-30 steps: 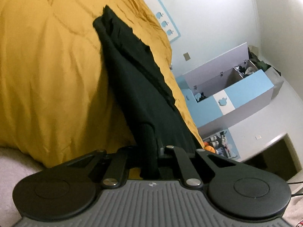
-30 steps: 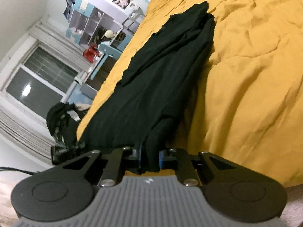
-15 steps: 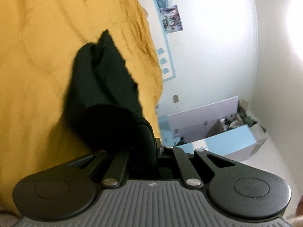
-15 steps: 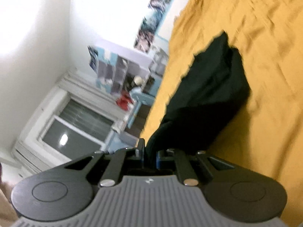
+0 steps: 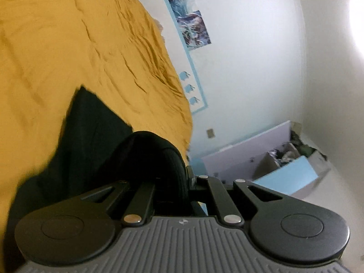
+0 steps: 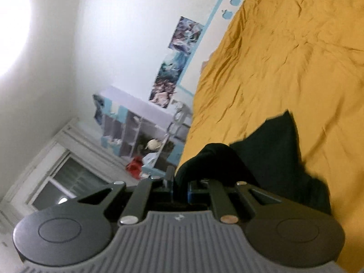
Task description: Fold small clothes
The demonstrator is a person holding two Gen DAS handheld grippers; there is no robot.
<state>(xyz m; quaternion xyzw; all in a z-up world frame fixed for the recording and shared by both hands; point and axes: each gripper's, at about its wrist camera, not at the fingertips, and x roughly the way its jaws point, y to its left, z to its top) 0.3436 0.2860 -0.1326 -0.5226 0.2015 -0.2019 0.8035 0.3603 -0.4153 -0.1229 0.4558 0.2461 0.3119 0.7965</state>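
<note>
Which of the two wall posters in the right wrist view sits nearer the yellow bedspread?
The upper poster, beside the blue wall trim bordering the yellow bedspread. The lower poster hangs farther toward the shelf unit.

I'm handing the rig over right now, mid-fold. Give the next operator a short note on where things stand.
Left gripper: jaws shut on the black garment.
Right gripper: jaws shut on the same black garment, another part of it.
The garment's held end is bunched up at both grippers; its far end lies on the yellow bedspread.
Done: both grips are made and one end is raised.
Left: lay the held end over the far end, release, and smooth it. Whether more folds are needed cannot be told from here.
</note>
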